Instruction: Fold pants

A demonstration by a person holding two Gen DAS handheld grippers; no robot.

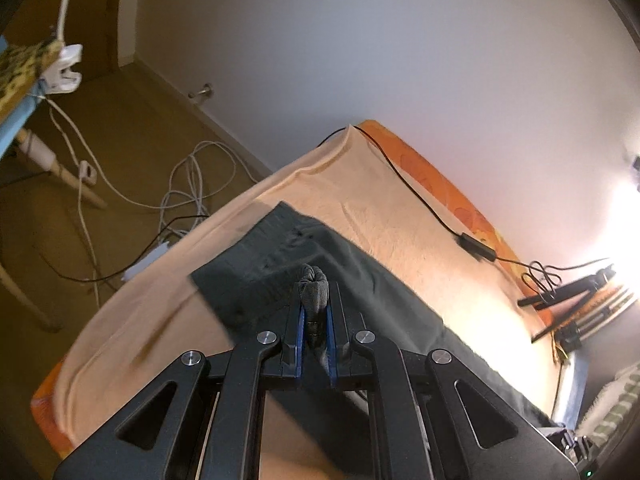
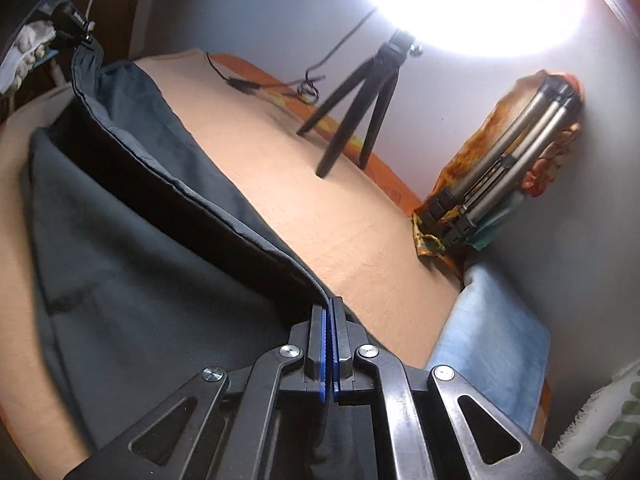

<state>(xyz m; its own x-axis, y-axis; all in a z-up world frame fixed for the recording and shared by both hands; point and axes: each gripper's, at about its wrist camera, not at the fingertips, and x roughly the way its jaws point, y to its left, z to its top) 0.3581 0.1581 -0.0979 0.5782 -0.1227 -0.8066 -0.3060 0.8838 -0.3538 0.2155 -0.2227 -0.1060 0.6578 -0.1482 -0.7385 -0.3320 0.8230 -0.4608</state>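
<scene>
Dark grey pants (image 1: 304,256) lie across a peach sheet (image 1: 400,208) on a bed. My left gripper (image 1: 315,292) is shut on a bunched wad of the pants' fabric that sticks out past the blue pads. In the right wrist view the pants (image 2: 132,280) spread wide at the left, and a raised seamed edge runs from my right gripper (image 2: 329,304) up to the other gripper (image 2: 76,20) at top left. My right gripper is shut on that thin edge, pads pressed together. The stretch of fabric between both grips hangs lifted above the lower layer.
A black cable with an inline box (image 1: 476,246) runs along the bed's far side. A small black tripod (image 2: 360,112) holds a bright ring light (image 2: 468,4). A folded metal tripod (image 2: 504,152) leans on the wall. A light blue cloth (image 2: 492,344) lies at right; white cords (image 1: 192,184) on the floor.
</scene>
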